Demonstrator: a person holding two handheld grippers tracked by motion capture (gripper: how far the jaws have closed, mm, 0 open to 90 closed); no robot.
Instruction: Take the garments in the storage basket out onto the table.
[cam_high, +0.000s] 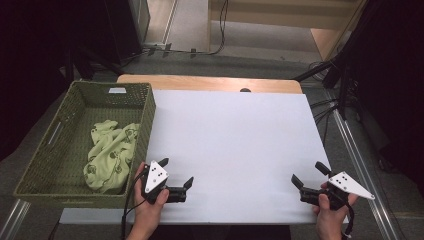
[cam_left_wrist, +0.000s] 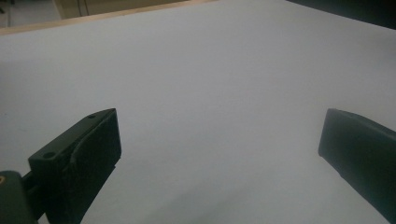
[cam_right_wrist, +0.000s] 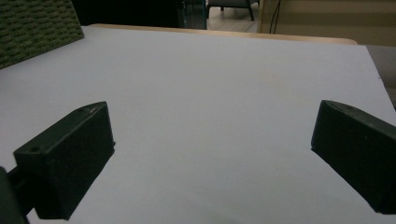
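A green woven basket (cam_high: 65, 165) stands at the table's left side, and a crumpled light green cloth (cam_high: 110, 152) lies inside it. My left gripper (cam_high: 176, 171) rests low over the white board (cam_high: 235, 140), just right of the basket's near corner. It is open with nothing between its fingers. My right gripper (cam_high: 307, 172) sits near the board's front right corner, also open and empty. In the left gripper view the gripper (cam_left_wrist: 219, 140) has bare white board between its wide-apart jaws. The right gripper view shows the same for its gripper (cam_right_wrist: 212, 140), with the basket (cam_right_wrist: 32, 32) far off at the upper left.
The white board covers most of a wooden table (cam_high: 210, 82), whose far edge shows beyond it. Dark stands and cables (cam_high: 335, 75) rise at the right, off the table. A metal rail (cam_high: 360, 170) runs along the table's right side.
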